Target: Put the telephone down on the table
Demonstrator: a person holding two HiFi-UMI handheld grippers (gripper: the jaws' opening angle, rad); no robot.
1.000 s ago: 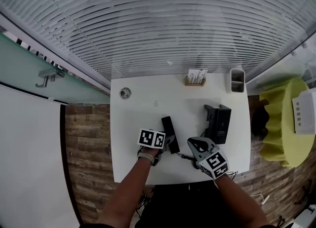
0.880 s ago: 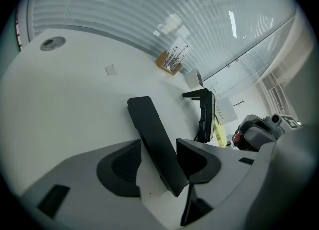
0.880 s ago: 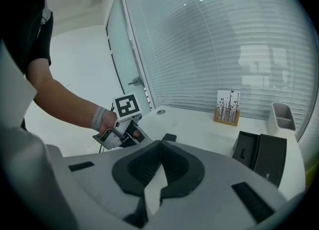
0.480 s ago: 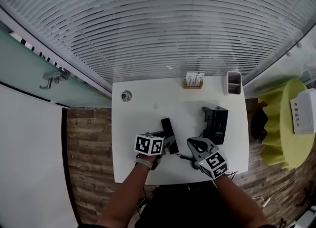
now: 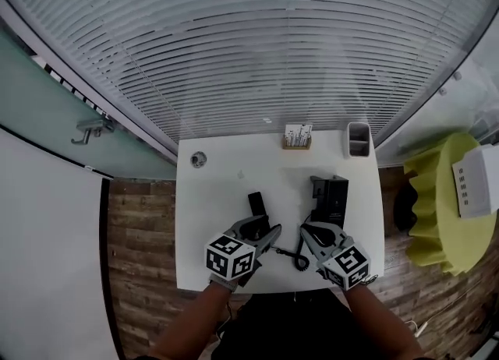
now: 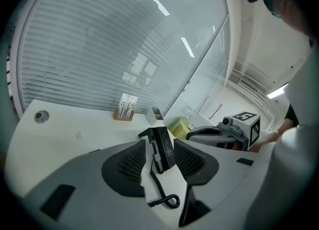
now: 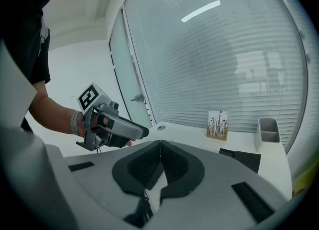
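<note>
looks pretty much done from where we're standing. the handset (image 5: 256,202) is lying flat on the white table (image 5: 204,218), just past the left gripper (image 5: 267,231) and not touching it afaict. the left jaws are wide apart and closing, with nothing pinched. through the gap we only see the phone base (image 6: 162,145) and its curly cord (image 6: 167,201) further off. the right gripper (image 5: 308,232) has its jaws pressed together. the cord runs right under its tips, but we can't tell if it's actually nipped or just lying there. the base sits near the right gripper, a bit apart from the handset. imo all that's left is pulling both grippers clear w/o snagging the cord.
</note>
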